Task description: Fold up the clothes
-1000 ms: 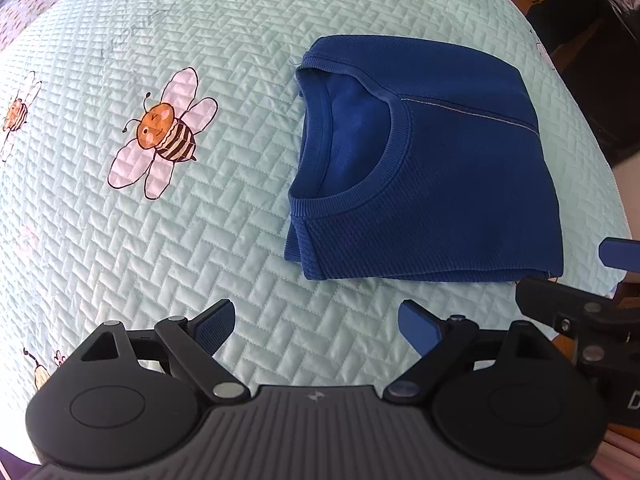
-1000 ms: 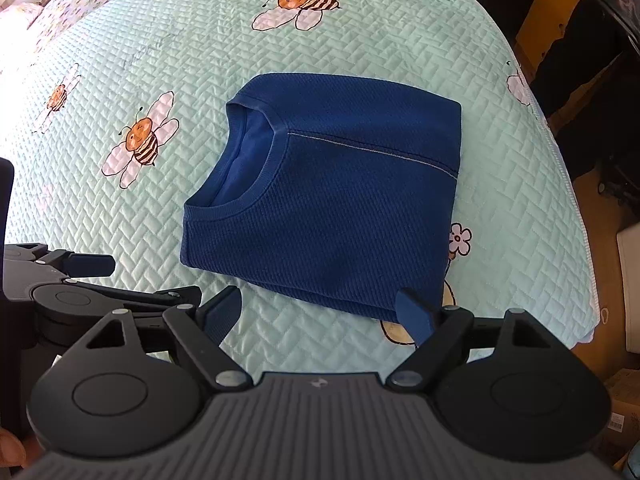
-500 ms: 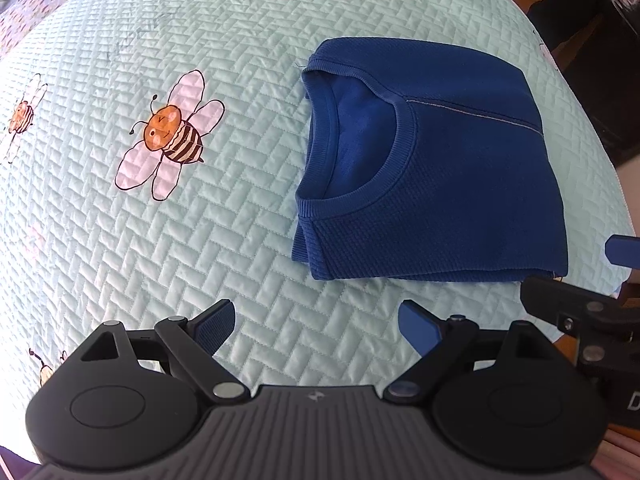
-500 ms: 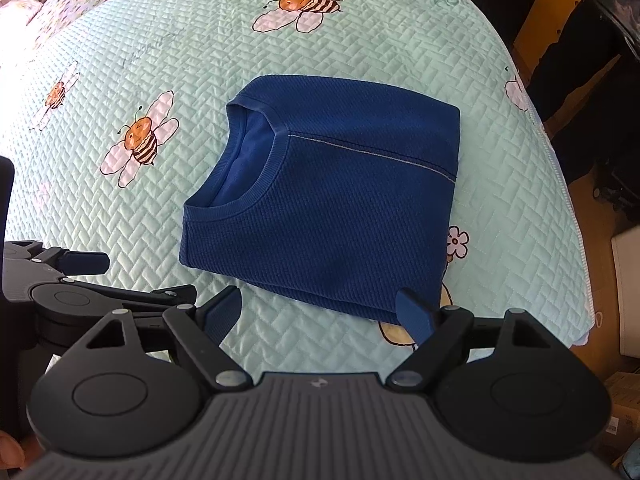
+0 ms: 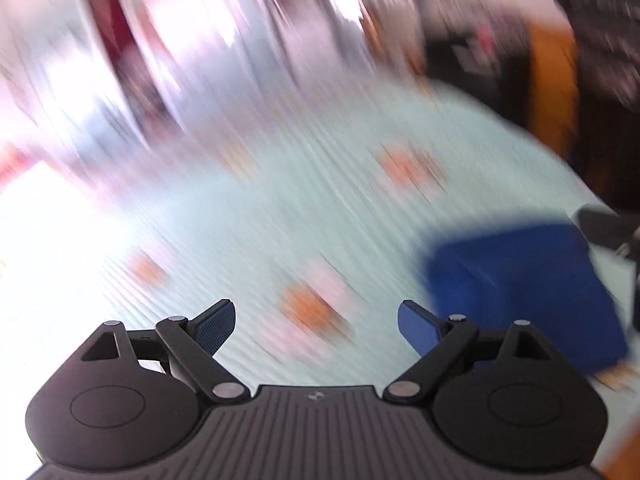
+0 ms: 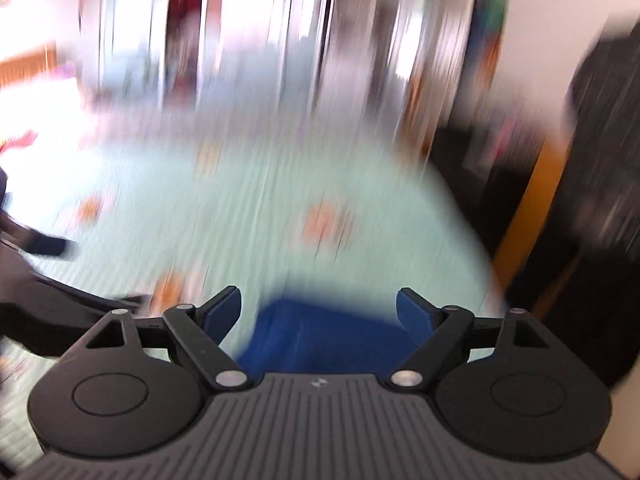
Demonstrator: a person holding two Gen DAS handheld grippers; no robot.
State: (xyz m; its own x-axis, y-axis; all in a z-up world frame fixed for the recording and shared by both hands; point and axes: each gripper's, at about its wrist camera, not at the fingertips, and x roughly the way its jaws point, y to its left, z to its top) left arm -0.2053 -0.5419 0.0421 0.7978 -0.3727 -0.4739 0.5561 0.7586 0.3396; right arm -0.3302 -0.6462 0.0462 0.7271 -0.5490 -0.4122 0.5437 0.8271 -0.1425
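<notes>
Blurred mint-green quilted bedspread (image 5: 248,216) carries a folded dark-blue knit sweater (image 5: 524,292).
Left gripper (image 5: 316,326) gapes empty; right gripper (image 6: 319,312), jaws opening, holds nothing.

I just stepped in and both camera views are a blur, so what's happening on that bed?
A person holds a gripper in each hand above a bed with a pale green bee-print quilt. A blue garment lies on it in a compact block, seemingly folded. Neither gripper holds it: the left gripper is open and empty, and the right gripper is opening with nothing gripped. Both views are smeared.
</notes>
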